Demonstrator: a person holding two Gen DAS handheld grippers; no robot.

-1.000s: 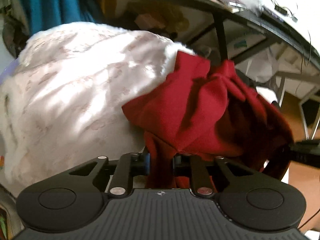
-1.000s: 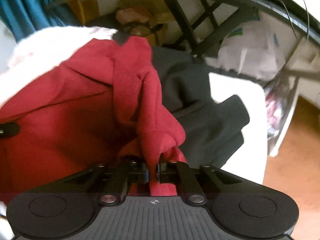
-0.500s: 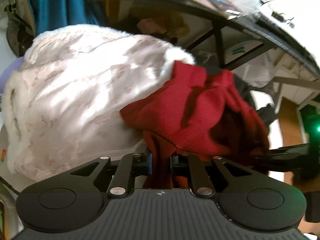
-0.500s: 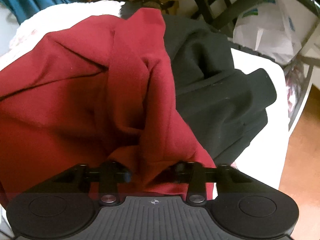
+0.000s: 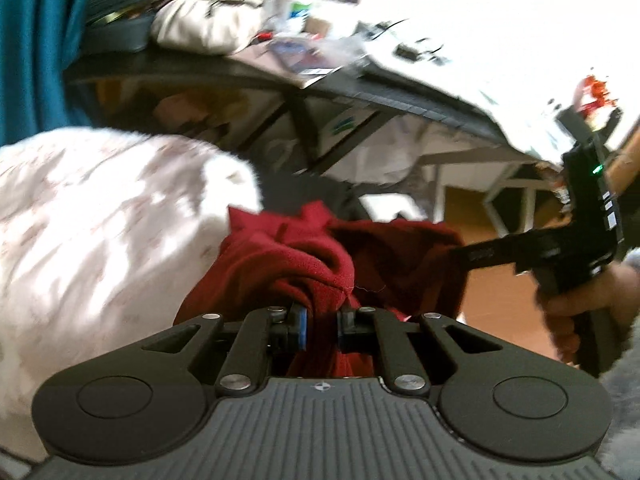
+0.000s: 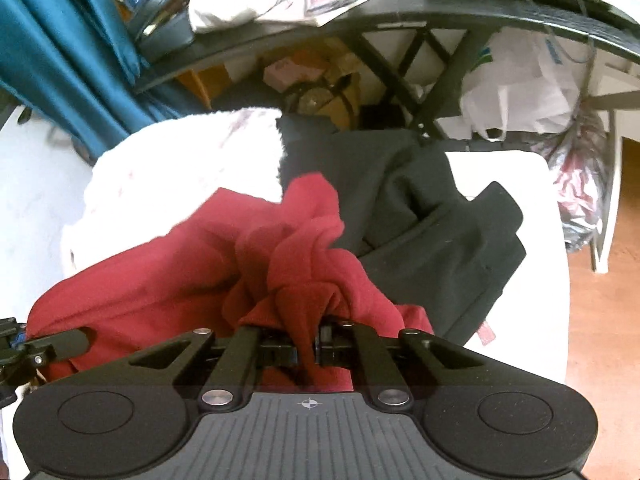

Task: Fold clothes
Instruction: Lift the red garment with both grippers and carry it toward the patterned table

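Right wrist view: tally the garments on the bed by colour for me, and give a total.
Red: 1, the red garment, bunched and pinched by both grippers
Black: 1, the black garment, lying beside the red one
White patterned: 1, the fluffy white blanket underneath; it may be bedding and not clothing
Total: 3

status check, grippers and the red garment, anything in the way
Left gripper shut on red garment. Right gripper shut on it too, jaws just closed. Black garment lies beside it.
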